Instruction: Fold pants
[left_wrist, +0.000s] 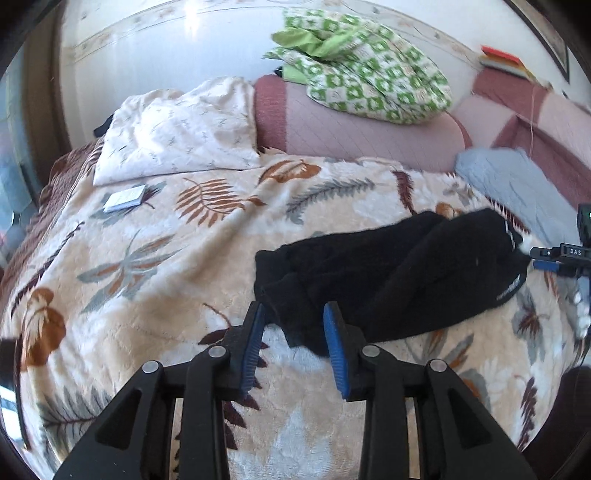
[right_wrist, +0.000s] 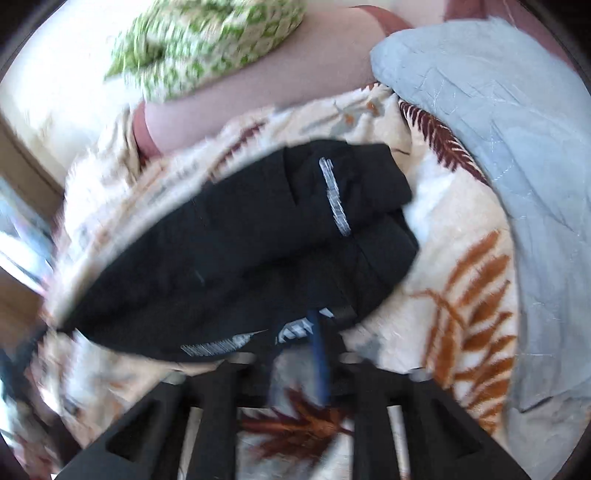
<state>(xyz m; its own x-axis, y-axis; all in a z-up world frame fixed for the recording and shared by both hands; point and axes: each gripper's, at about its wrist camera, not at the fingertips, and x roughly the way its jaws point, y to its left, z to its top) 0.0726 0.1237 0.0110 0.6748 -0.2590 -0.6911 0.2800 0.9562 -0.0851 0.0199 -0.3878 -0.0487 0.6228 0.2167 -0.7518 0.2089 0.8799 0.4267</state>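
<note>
Your left gripper (left_wrist: 295, 332) hovers w/ jaws apart beside black pants (left_wrist: 388, 273) on the leaf-print blanket (left_wrist: 147, 258); your right gripper (right_wrist: 317, 332) is clamped on their edge.

Black tongs (left_wrist: 294, 332), ribbed blue pads (left_wrist: 254, 350)

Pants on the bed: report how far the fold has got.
Done: the black pants lie bunched, legs roughly side by side, on the leaf-print blanket. In hand: right claw shut on one end; left claw open at the other. Left: smoothing and final folds.
</note>
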